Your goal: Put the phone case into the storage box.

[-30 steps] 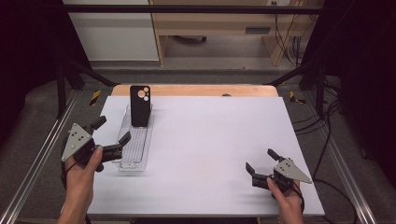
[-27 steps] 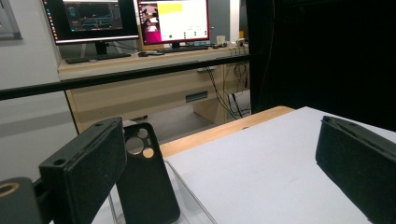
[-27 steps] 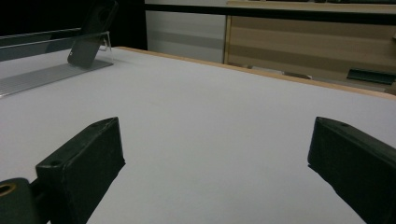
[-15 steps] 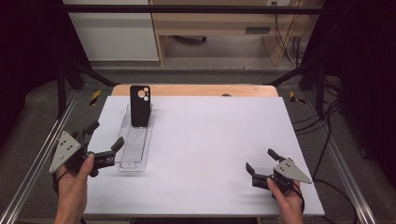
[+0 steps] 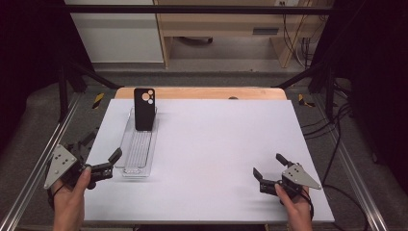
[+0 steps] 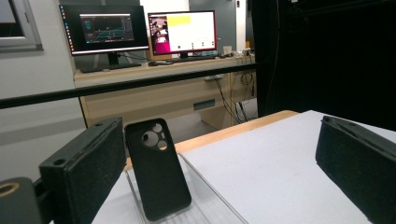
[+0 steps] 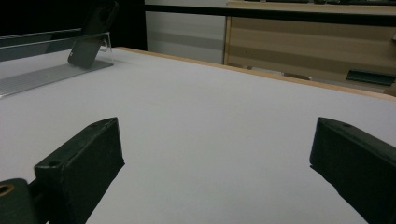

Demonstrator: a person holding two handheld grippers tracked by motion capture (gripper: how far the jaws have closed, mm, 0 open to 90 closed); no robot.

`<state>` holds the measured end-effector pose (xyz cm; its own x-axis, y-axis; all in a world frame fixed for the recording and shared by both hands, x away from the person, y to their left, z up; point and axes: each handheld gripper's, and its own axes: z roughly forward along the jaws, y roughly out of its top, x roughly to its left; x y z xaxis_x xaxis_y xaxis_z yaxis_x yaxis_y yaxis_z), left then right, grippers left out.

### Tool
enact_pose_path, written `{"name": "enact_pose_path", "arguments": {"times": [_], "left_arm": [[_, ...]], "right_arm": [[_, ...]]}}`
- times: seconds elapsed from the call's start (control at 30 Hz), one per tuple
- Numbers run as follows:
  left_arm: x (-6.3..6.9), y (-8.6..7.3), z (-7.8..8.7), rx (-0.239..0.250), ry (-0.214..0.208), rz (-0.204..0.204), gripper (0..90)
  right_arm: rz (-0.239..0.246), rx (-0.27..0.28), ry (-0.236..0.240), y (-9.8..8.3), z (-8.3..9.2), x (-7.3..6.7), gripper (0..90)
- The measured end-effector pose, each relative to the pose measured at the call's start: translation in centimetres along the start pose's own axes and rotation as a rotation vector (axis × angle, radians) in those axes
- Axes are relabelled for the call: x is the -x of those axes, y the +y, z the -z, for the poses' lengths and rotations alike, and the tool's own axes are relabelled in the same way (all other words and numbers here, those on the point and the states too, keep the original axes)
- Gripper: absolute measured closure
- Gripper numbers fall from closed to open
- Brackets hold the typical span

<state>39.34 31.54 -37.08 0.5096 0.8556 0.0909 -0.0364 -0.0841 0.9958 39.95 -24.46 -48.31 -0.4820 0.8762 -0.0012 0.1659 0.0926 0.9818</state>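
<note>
**Left gripper pulled back off the rack**

My left gripper (image 5: 102, 155) has drawn away to the table's left edge since a second ago; its jaws are spread wide and carry nothing. The phone case (image 5: 144, 109) leans upright at the far end of the clear rack (image 5: 137, 153), apart from both tools. My right gripper (image 5: 270, 168) rests near the front right, jaws wide, empty.

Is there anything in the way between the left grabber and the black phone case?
Nothing visible is. The left gripper, jaws open, sits off the table's left edge near the close end of the clear plastic tray. The black phone case leans upright at the tray's far end, with bare ribbed tray between them.
</note>
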Motion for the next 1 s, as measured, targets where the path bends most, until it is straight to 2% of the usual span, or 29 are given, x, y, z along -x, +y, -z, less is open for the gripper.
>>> {"name": "enact_pose_path", "arguments": {"times": [0.27, 0.57, 0.77, 1.0], "left_arm": [[-0.2, -1.6, 0.1, -0.019, 0.006, 0.014, 1.6], [0.4, -3.3, -0.1, -0.040, 0.000, 0.028, 1.6], [0.8, -3.8, 0.0, -0.036, -0.006, 0.013, 1.6], [1.0, -4.3, -0.2, -0.014, -0.027, 0.017, 1.6]], "right_arm": [[-0.001, 0.000, -0.003, 0.0, 0.1, 0.1, 3.0], [0.001, -0.002, -0.004, 0.0, 0.0, 0.0, 3.0], [-0.001, -0.003, -0.003, 0.0, 0.0, 0.0, 2.9], [-0.001, -0.002, -0.003, 0.0, 0.0, 0.0, 2.9]]}}
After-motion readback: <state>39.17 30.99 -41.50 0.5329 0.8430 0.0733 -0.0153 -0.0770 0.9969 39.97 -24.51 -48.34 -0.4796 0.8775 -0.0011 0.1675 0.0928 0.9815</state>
